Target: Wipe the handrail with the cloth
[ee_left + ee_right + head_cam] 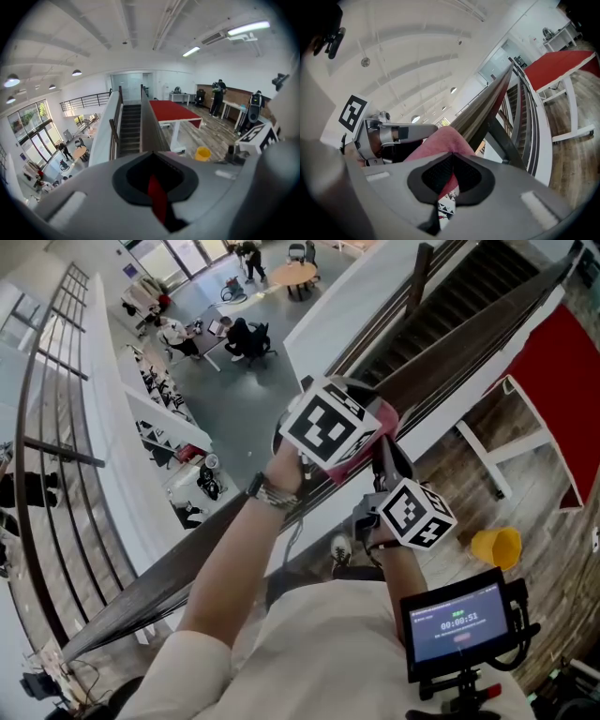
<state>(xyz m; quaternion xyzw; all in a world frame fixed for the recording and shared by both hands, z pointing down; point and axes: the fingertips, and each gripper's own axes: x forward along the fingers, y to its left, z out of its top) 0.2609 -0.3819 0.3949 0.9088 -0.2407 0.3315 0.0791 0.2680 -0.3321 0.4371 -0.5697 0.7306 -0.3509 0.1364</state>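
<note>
Mezzanine above an open atrium, wood floor, red table (174, 112) far along the landing. The dark handrail (141, 606) runs diagonally from near left to far right.

- **Cloth:** The cloth (373, 430) sits bunched on the rail, about midway along the stretch in view.
- **Left gripper (156, 190):** The jaws are clamped on a red fold of the cloth.
- **Right gripper (449, 180):** The jaws are clamped on the pink bulk, just nearer you than the left.
- **Step in hand, as I read it:** You are wiping, with both hands on the cloth.
- **Next move:** It likely calls for sliding both grippers together along the rail, bearing down and pinching firmly so the cloth does not slip over the drop.
- **Views:** The head view alone shows the rail's run and the order of your hands. Only the gripper views show the pinches. The left gripper view adds the stairs (130, 126) and a yellow bucket (203, 153).
</note>
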